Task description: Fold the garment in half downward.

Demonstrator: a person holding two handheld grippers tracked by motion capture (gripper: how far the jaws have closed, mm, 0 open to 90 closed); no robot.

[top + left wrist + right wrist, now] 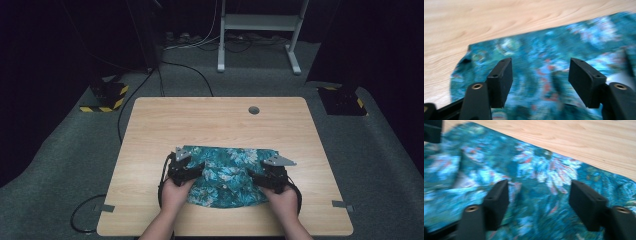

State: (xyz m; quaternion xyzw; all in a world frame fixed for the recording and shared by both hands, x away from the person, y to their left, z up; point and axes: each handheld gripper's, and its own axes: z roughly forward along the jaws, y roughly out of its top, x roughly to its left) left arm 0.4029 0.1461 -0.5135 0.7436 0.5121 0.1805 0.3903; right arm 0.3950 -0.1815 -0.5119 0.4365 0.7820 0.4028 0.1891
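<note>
Cloth: my teal flower-print cloth (225, 175) lies folded on the near half of the table (150, 130), about midway between its left and right edges, and stops short of the near edge.
Left gripper: my left gripper (540, 80) hangs over the cloth's left end, jaws apart with nothing between the pads, fabric just beyond them.
Right gripper: my right gripper (539, 206) is over the cloth's right end, jaws apart too and clamped on nothing.
Handling: I judge it light, soft and limp. It will sag, slide on the smooth wood and lose its fold if I drag it.
Where to grip: I'd pinch a folded edge at each end and catch all layers, since a single layer would peel away.
Risk: loose layers near the middle may bunch.
</note>
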